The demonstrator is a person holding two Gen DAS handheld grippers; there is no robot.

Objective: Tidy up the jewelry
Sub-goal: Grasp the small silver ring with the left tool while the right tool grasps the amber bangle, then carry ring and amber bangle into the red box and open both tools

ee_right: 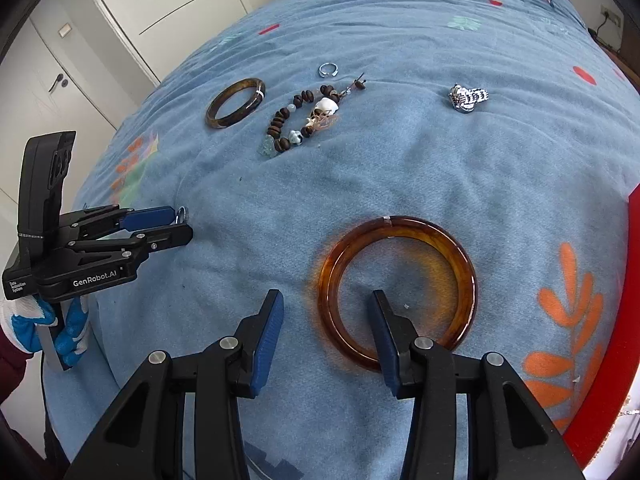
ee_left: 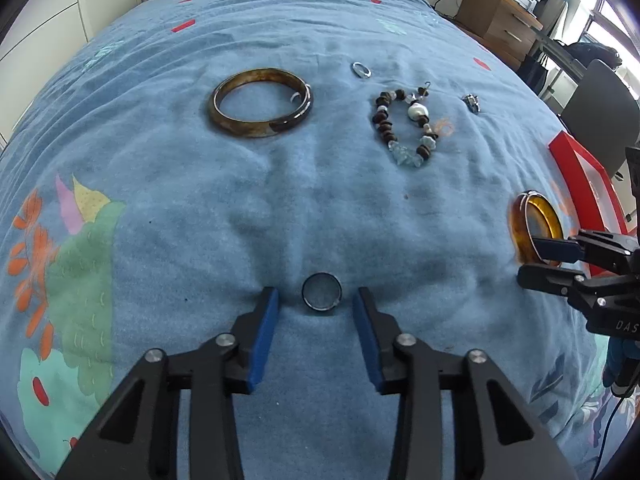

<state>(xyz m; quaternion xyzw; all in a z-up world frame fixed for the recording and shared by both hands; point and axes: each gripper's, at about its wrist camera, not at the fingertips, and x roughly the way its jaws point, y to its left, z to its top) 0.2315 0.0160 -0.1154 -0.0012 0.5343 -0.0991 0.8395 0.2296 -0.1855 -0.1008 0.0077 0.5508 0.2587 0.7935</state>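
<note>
Bed carries jewelry: left tool gapes around a ring; right tool, apart, straddles the amber bangle's rim.

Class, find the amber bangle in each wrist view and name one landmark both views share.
Left wrist view: amber bangle at the far right edge, beside the right tool.
Right wrist view: amber bangle at lower centre, one finger inside its ring.
Shared landmark: the beaded bracelet.
</note>
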